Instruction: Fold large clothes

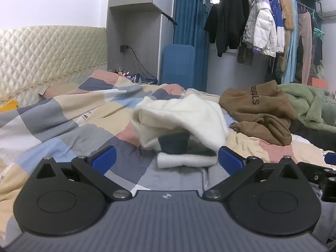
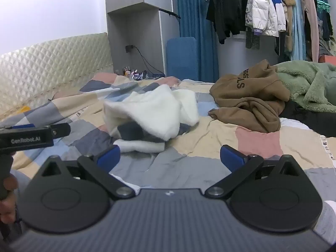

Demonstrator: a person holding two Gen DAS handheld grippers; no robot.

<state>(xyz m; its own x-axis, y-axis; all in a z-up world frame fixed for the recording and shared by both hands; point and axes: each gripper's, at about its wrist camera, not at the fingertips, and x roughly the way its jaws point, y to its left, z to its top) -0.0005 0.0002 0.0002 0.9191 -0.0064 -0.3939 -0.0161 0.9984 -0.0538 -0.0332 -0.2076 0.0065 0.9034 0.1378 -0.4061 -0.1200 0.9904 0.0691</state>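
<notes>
White fleece (image 1: 184, 115) (image 2: 155, 113) lies crumpled mid-bed on the checked quilt (image 1: 63, 121) (image 2: 210, 147), a dark panel showing under its front fold, one flat white edge nearest the cameras.

Left claw (image 1: 166, 159): pads spread wide, nothing between them, low over the quilt just short of the fleece. Right claw (image 2: 170, 156): pads likewise wide apart, empty, near the fleece's front edge and offset to its right.

Right of the fleece, apart from it: brown hoodie (image 1: 258, 109) (image 2: 247, 103) in a heap, black lettering on it. Beyond the hoodie, touching it, a green fleecy blanket (image 1: 308, 107) (image 2: 308, 84).

Left of the fleece, along the bed's side: quilted cream headboard (image 1: 52, 50) (image 2: 52, 61). Behind the fleece: grey cabinet (image 1: 138, 31) (image 2: 136, 21) with a plugged-in charger, small bottles at its foot; blue curtain (image 1: 189, 21) (image 2: 191, 10); blue padded board leaning below it. Behind the hoodie: clothes rack (image 1: 262, 25) (image 2: 262, 10) hung with dark coats, a white puffer jacket, tan and pale blue pieces.
</notes>
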